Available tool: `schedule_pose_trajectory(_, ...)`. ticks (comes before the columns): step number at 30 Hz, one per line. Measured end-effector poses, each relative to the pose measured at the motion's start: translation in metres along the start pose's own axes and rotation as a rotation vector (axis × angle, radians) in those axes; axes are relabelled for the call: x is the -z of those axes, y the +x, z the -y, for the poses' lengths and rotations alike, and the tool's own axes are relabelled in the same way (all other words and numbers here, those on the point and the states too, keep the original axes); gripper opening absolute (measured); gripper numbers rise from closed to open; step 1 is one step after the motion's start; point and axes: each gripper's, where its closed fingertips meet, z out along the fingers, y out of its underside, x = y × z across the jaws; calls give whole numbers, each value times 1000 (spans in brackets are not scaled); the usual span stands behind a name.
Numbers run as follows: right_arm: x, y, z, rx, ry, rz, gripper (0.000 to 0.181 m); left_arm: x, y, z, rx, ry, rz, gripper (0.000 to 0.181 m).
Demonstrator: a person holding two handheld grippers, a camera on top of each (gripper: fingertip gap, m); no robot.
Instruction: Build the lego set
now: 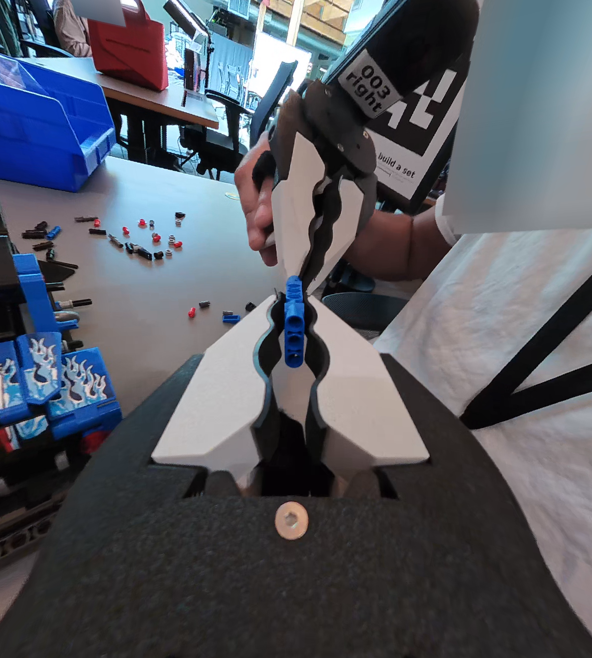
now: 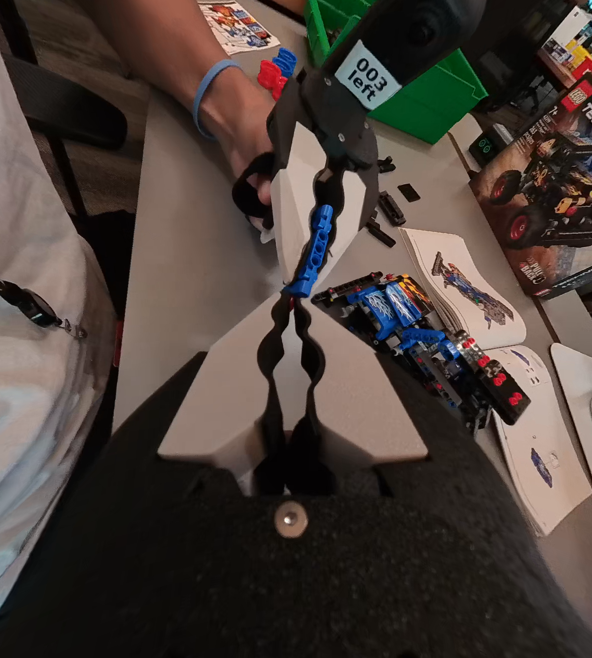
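My left gripper (image 1: 292,302) is shut on a blue Technic beam (image 1: 294,331), held lengthwise between its pads above the table. In the right wrist view the left gripper (image 2: 301,277) comes in from above with the beam (image 2: 317,245) in it. My right gripper (image 2: 290,301) meets the beam's end tip to tip. Its tips are nearly together, and a small red pin (image 2: 291,302) shows between them. In the left wrist view the right gripper (image 1: 301,277) touches the beam's far end. The partly built truck model (image 2: 412,338) lies on the table; it also shows in the left wrist view (image 1: 38,377).
Loose red, black and blue pins (image 1: 138,238) are scattered on the grey table (image 1: 145,320). A blue bin (image 1: 31,117) stands at the back left. A green bin (image 2: 422,99), the set's box (image 2: 554,196), an open instruction booklet (image 2: 465,285) and a sticker sheet (image 2: 543,445) lie around the model. The grippers are tip to tip, or close to it.
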Motion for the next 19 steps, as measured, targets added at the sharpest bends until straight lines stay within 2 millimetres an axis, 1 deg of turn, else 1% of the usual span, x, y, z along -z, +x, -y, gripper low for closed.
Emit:
schedule_pose_trajectory(4,4,4,10,-52,57,-19,2,3,2,10,90,75,-55,5)
schedule_pose_trajectory(7,3,6,12,-70,61,-21,3,6,3,13,108,104,-71,6)
schedule_pose_trajectory(11,2,6,14,-89,80,-10,3,7,4,14,82,95,-66,5)
schedule_pose_trajectory(17,-2,3,0,-84,17,9,3,6,-7,0,-15,-14,23,5)
schedule_pose_trajectory(19,-3,0,-12,-82,-47,23,2,7,-13,-6,-64,-62,67,5)
